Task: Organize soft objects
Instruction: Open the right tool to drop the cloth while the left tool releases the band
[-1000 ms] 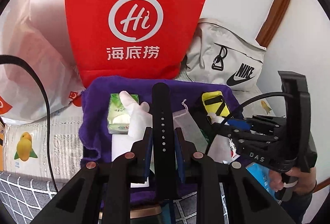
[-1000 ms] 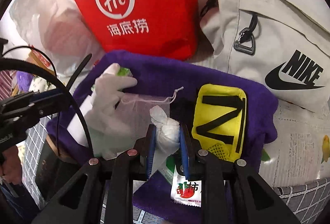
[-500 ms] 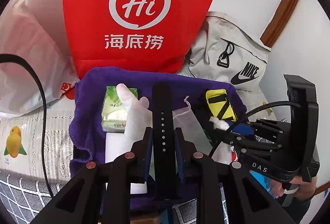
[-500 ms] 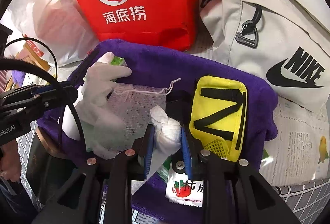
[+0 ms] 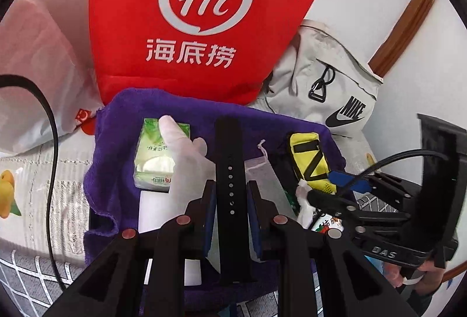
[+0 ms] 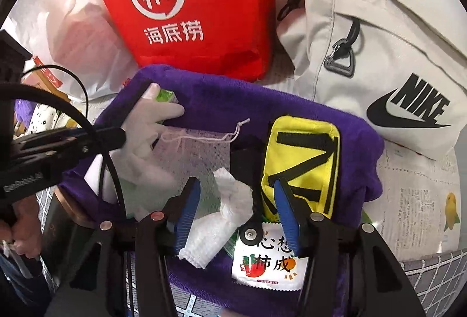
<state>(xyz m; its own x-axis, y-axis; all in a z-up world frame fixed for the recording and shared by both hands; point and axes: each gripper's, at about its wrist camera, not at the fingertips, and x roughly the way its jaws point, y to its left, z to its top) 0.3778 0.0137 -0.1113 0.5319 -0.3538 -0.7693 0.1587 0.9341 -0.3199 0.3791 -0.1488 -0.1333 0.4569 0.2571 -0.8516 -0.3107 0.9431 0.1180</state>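
A: The right gripper (image 6: 237,210) is letting go. A second ago its blue pads were pinched on the knotted white cloth (image 6: 230,206); now the jaws are opening, and the cloth lies loose between them with daylight on both sides.

B: And the left?

A: No change in grip. The left gripper (image 5: 230,207) stays clamped on the black watch strap (image 5: 230,171), which stands up between the pads. It has dropped closer over the purple towel (image 5: 116,171) than a second ago, and the red bag (image 5: 204,19) fills more of its view.

B: Where do the soft things sit?

A: All on that towel: a white glove (image 6: 146,136) lying over the green tissue pack (image 5: 159,156), a mesh drawstring pouch (image 6: 201,153) in the middle, the yellow pouch with black straps (image 6: 303,165) to the right, and a snack sachet (image 6: 268,264) at the near edge by the cloth.

B: Anything hard to read?

A: Plenty. The strap's lower end disappears behind the left gripper's body. The glove covers part of the tissue pack. What the towel is draped over I cannot tell.

B: And the room?

A: A fruit-printed white cover (image 5: 35,188) and a grey grid-patterned cloth (image 6: 432,276) below. The red bag, a white plastic bag (image 5: 38,60) and a pale Nike backpack (image 6: 379,60) lean against a white wall with wooden trim (image 5: 408,24).
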